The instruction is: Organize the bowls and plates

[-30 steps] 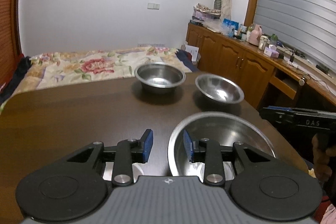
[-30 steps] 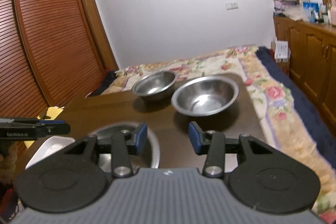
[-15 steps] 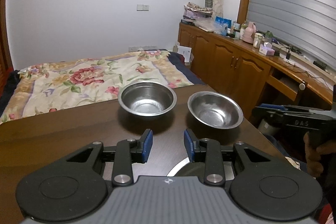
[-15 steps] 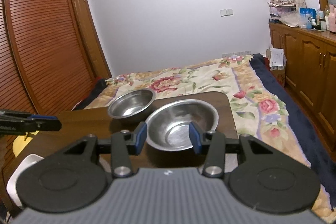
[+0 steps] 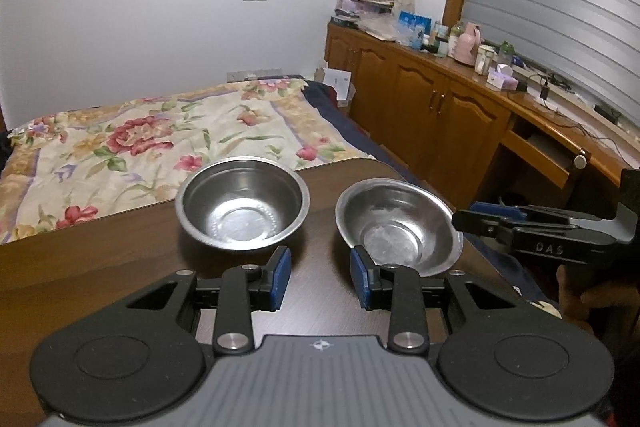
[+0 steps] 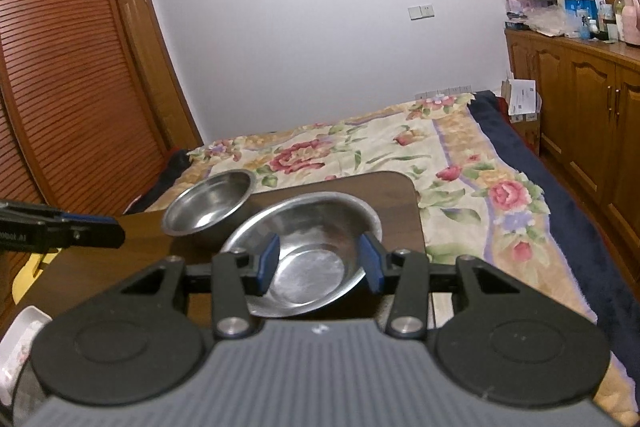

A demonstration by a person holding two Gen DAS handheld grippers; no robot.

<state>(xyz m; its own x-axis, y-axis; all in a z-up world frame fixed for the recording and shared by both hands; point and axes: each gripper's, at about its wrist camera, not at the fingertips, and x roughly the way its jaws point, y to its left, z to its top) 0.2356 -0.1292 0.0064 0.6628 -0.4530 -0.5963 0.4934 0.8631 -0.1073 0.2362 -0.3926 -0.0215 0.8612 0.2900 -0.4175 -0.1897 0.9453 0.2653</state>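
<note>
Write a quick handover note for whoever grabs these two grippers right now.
Left gripper: open, empty, above the dark table, facing the gap between the bowls.
Right gripper: open, empty, lined up on the shallow steel bowl.
The deeper steel bowl sits apart, to its left.
A white dish shows at the table's near left.
Nothing stacked in view; all grouping remains.

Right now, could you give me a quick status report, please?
Both grippers, left gripper and right gripper, open, empty. Two steel bowls side by side. Nothing between.
</note>
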